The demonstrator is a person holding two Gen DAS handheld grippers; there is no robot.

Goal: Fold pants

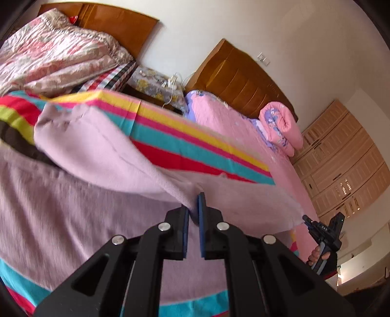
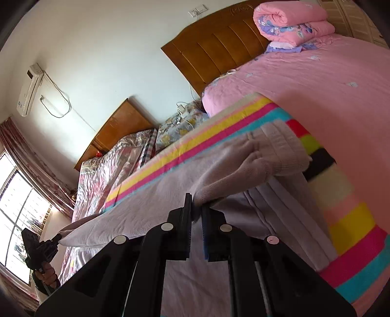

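Lilac fleece pants (image 1: 85,170) lie spread over a striped blanket (image 1: 195,136) on the bed, partly lifted. My left gripper (image 1: 193,204) is shut on a fold of the pants edge, which rises between the blue pads. At the far right of that view a hand holds my right gripper (image 1: 306,218), which pinches another corner of the same cloth. In the right wrist view, my right gripper (image 2: 196,202) is shut on the pants (image 2: 170,195) below the ribbed waistband (image 2: 280,146). The left gripper (image 2: 58,237) grips the far corner at lower left.
A pink bedspread (image 2: 316,80) with a rolled pink quilt (image 2: 290,17) lies past the blanket, before a wooden headboard (image 2: 219,48). A nightstand with cables (image 1: 156,85) separates it from a second bed with a floral cover (image 1: 56,56). A wardrobe (image 1: 341,156) stands right, a window (image 2: 17,195) left.
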